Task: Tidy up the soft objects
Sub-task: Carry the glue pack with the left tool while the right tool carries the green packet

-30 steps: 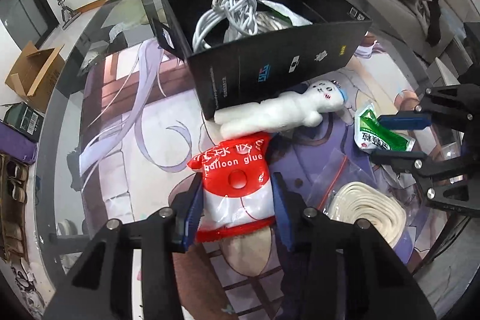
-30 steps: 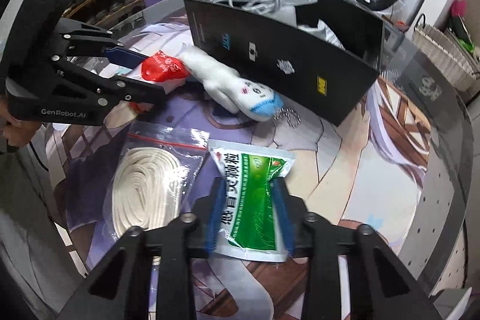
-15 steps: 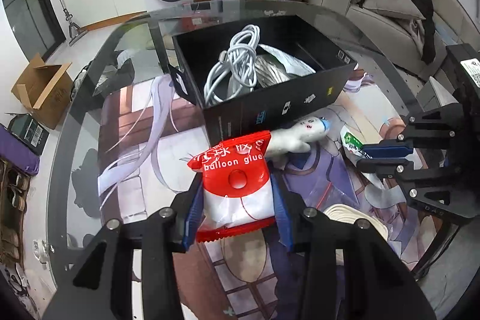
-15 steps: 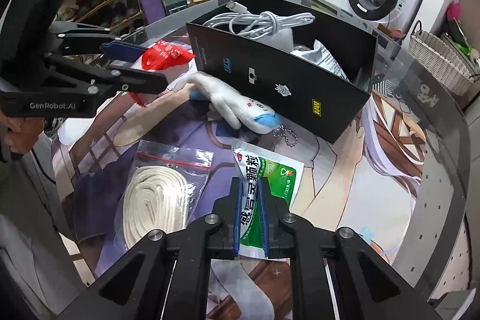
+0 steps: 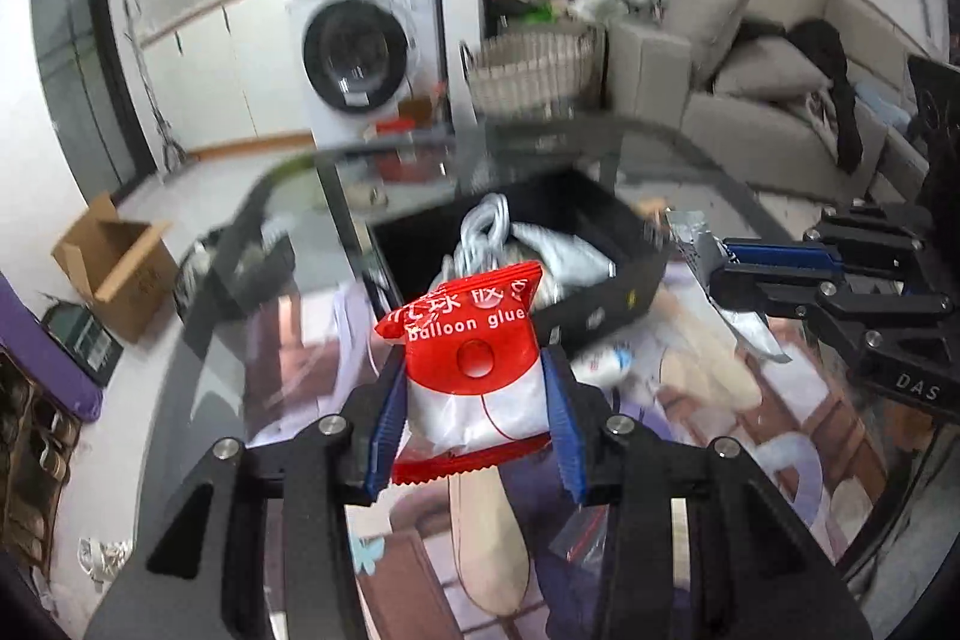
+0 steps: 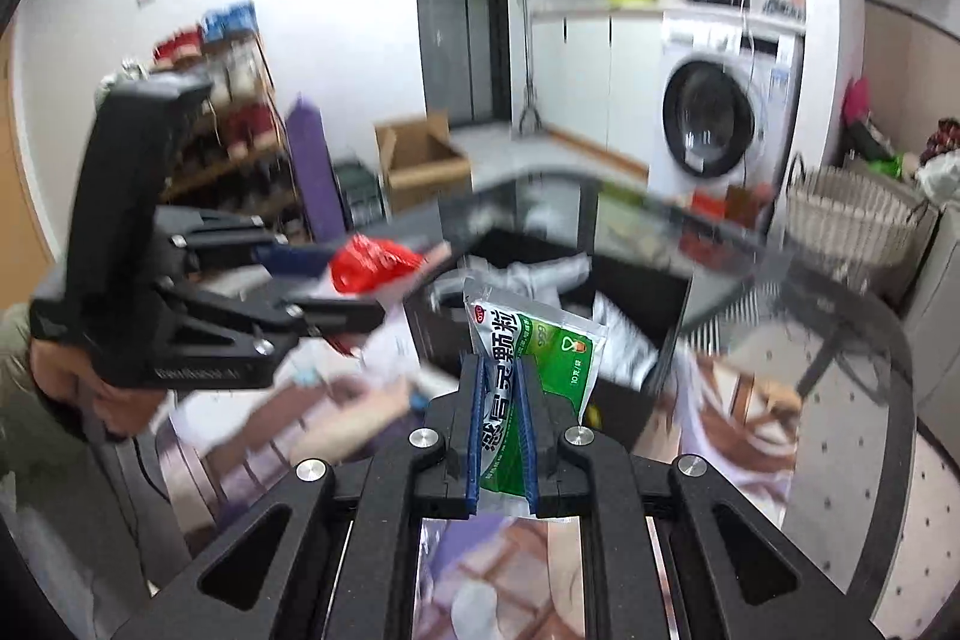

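My left gripper [image 5: 474, 400] is shut on a red and white balloon glue packet [image 5: 474, 358] and holds it in the air in front of the black box [image 5: 624, 274]. The box holds white cables [image 5: 486, 232] and a silver bag. My right gripper [image 6: 503, 412] is shut on a green and white sachet [image 6: 540, 346], also lifted, near the black box [image 6: 636, 292]. The right gripper also shows in the left wrist view [image 5: 726, 268] and the left gripper in the right wrist view [image 6: 336, 280]. A white plush doll [image 5: 606, 364] lies on the table, partly hidden.
The glass table [image 5: 198, 400] carries a printed mat [image 5: 750, 400]. A clear bag corner [image 5: 579, 532] lies near me. A wicker basket [image 5: 528, 70], washing machine [image 5: 354, 52], sofa [image 5: 768, 88] and cardboard box [image 5: 114, 268] stand beyond the table.
Both grippers have risen and tilted up, each carrying its packet off the table toward the black box. The right gripper closed on the green sachet and lifted it.
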`<state>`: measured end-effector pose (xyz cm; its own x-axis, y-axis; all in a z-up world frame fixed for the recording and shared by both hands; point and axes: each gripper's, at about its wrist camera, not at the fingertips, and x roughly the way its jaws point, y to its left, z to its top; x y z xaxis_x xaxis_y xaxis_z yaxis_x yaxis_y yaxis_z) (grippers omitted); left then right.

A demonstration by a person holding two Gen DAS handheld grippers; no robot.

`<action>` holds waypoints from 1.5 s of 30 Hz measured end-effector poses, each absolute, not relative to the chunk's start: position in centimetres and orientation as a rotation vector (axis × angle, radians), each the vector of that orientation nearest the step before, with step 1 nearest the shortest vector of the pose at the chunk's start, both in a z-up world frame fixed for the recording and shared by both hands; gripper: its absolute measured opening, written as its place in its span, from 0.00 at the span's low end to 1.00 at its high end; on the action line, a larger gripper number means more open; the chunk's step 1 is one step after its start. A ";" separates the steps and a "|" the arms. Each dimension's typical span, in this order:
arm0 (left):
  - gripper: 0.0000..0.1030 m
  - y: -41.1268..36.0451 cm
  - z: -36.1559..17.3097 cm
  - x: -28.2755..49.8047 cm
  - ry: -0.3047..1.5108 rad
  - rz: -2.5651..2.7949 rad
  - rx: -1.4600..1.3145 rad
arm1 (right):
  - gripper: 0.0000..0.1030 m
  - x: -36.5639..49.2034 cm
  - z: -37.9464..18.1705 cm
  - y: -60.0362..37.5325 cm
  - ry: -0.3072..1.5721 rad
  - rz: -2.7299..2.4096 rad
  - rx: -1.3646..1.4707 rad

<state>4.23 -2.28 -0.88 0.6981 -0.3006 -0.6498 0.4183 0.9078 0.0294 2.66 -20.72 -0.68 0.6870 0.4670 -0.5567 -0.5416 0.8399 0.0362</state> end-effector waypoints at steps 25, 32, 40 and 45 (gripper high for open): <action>0.41 -1.4 2.2 3.9 0.445 -0.363 0.135 | 0.10 0.7 2.4 -20.4 0.306 0.520 -0.123; 0.41 -2.1 4.0 6.0 0.386 -0.342 0.115 | 0.10 3.0 4.7 -20.7 0.245 0.506 -0.092; 0.41 -2.8 4.7 9.0 0.359 -0.324 0.079 | 0.10 6.8 6.6 -20.1 0.239 0.488 -0.058; 0.41 -3.4 3.9 9.8 0.400 -0.323 0.082 | 0.10 8.8 6.0 -20.1 0.290 0.471 -0.060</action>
<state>9.81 -3.41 3.87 0.8707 -0.2924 -0.3955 0.3245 0.9458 0.0151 8.82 -20.12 6.03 0.8510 0.4386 -0.2887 -0.4556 0.8901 0.0093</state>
